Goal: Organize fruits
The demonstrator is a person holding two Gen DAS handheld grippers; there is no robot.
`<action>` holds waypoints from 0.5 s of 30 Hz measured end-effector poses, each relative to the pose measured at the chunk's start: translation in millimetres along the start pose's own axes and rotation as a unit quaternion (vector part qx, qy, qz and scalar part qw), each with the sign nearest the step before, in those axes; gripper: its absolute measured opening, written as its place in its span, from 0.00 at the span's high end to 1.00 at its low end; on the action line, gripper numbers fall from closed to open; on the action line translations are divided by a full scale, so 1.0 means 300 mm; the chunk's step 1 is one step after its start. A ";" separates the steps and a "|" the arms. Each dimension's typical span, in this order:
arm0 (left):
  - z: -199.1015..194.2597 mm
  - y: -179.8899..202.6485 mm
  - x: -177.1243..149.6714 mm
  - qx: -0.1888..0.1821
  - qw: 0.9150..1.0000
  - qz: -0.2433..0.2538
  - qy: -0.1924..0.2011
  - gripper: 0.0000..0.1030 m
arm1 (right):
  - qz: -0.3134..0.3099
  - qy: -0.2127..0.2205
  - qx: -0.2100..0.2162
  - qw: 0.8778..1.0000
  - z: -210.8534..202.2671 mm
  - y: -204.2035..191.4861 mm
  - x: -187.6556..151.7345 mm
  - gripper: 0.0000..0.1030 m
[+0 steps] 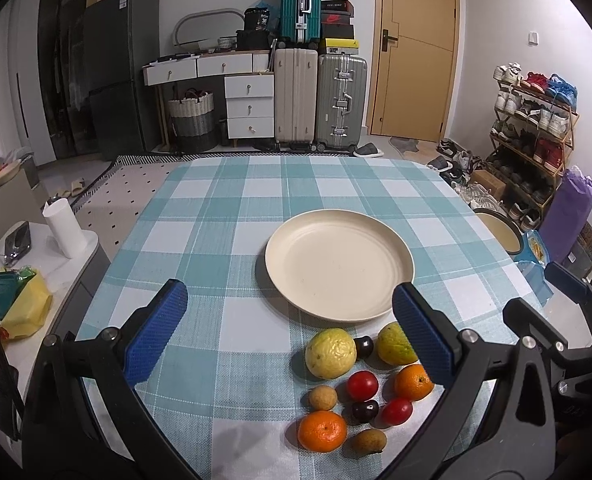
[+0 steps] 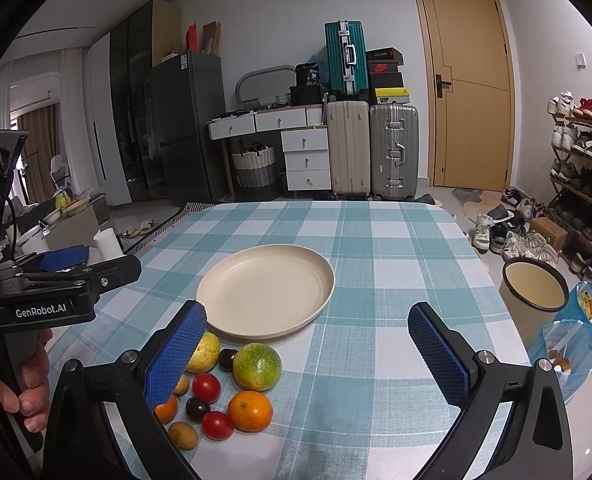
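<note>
While nothing is gripped yet, the left wrist view shows the left gripper [image 1: 290, 330] spread wide and empty above the bench [image 1: 216, 216], checked teal cloth. Cream plate [image 1: 339, 266] sits bare just ahead, between the fingertips and slightly right of centre. Fruit cluster lies near the camera, right of the gripper's midline, close under the right finger: yellow guava [image 1: 330, 354], greener guava [image 1: 393, 344] partly hidden by that finger, two oranges [image 1: 322, 431], two red tomatoes [image 1: 361, 385], dark plums [image 1: 365, 411], small brown fruits [image 1: 322, 397]. All of it is off the plate, so the task looks barely begun. Right gripper [image 1: 551, 300] shows at the right edge, state unclear from here. Writing in this view: a Nike swoosh on a shoebox at the back wall; other labels too small. In the right wrist view the right gripper [image 2: 307, 344] is likewise wide and empty; the fruits sit low and left of its midline, under its left finger, with the green guava [image 2: 257, 366] and the nearest orange [image 2: 251, 411] most exposed. Plate [image 2: 266, 290] lies ahead-left. Either gripper is near; the right has the cleaner line to the green guava. The left gripper body, held by a hand [image 2: 28, 384], reads "GenRobot.AI".
</note>
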State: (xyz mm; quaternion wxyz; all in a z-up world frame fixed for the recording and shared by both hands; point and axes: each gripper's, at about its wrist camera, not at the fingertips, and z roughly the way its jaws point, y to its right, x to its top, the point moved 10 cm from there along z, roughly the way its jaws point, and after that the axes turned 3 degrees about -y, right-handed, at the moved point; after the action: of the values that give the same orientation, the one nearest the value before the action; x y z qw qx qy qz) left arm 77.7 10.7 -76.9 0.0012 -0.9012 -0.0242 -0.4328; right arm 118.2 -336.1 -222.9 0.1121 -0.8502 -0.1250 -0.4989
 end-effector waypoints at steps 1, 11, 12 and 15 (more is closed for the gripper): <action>0.000 -0.001 0.000 -0.001 1.000 0.000 0.001 0.01 | 0.002 -0.001 0.002 1.000 0.003 -0.002 -0.001 0.00; 0.019 0.008 -0.002 -0.018 1.000 -0.009 -0.007 0.01 | -0.007 -0.004 0.009 1.000 0.011 -0.031 0.002 0.00; 0.020 0.013 -0.004 -0.025 1.000 -0.011 -0.009 0.01 | -0.006 -0.005 0.009 1.000 0.012 -0.031 0.002 0.00; 0.027 0.021 -0.006 -0.027 1.000 -0.013 -0.010 0.01 | -0.005 -0.006 0.010 1.000 0.013 -0.031 0.004 0.00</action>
State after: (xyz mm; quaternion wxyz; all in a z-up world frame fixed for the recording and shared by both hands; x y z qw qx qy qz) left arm 83.1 4.6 -83.0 -0.0291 -0.9046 -0.0238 -0.4246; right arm 118.9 -326.1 -223.2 0.1175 -0.8513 -0.1346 -0.4933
